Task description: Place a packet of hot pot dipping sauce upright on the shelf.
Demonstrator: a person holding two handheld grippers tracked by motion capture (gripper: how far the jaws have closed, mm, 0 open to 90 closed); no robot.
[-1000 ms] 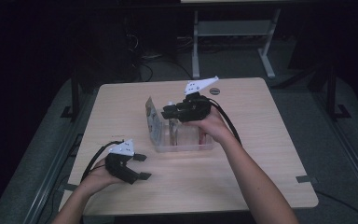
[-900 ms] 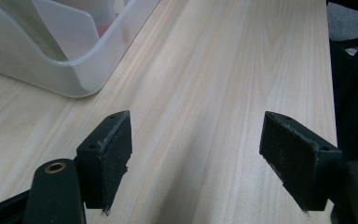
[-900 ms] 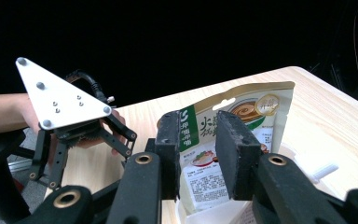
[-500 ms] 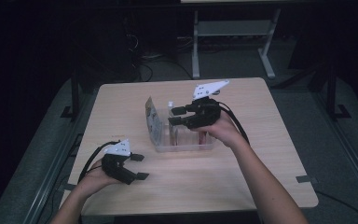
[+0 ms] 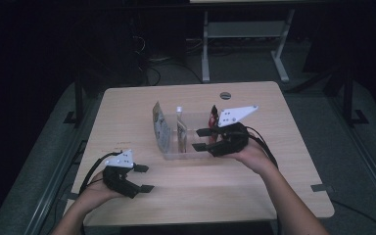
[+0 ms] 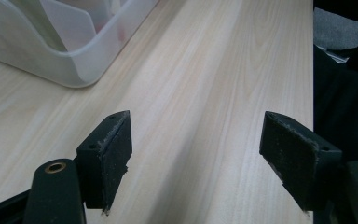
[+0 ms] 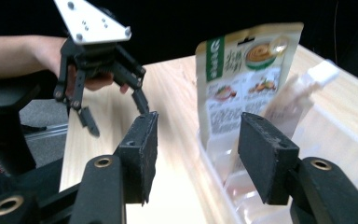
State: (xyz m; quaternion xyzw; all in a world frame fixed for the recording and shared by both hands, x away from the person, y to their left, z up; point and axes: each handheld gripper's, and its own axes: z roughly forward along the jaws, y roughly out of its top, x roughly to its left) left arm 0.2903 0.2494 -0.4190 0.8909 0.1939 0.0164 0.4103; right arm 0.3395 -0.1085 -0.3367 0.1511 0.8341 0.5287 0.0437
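Clear plastic bin (image 5: pixel 186 149) sits mid-worktop (image 5: pixel 274 191), long side running across. Inside it: a sauce pouch (image 5: pixel 160 125) standing upright against the left end wall, a clear spouted pouch (image 5: pixel 180 128) just beside it leaning slightly, and a dark red bottle (image 5: pixel 213 117) at the far right corner.

Right hand-held gripper (image 5: pixel 201 139) hangs at the bin's right end, jaws pointing left along the bin, grey plate on top. Jaws have just been opening; now about half spread, nothing between the pads. In the right gripper view (image 7: pixel 196 158) the pads straddle the near bin wall, sauce pouch (image 7: pixel 244 79) and spouted pouch (image 7: pixel 303 93) ahead of them, not touching either.

Left hand-held gripper (image 5: pixel 144 178) is low over the worktop near the front left, well apart from the bin, jaws pointing right. Left gripper view (image 6: pixel 196 154): jaws wide, empty, bare wood between the pads (image 6: pixel 116 149), bin corner (image 6: pixel 70 70) up ahead to the left.

Small dark round disc (image 5: pixel 225 95) lies on the worktop near the far edge.
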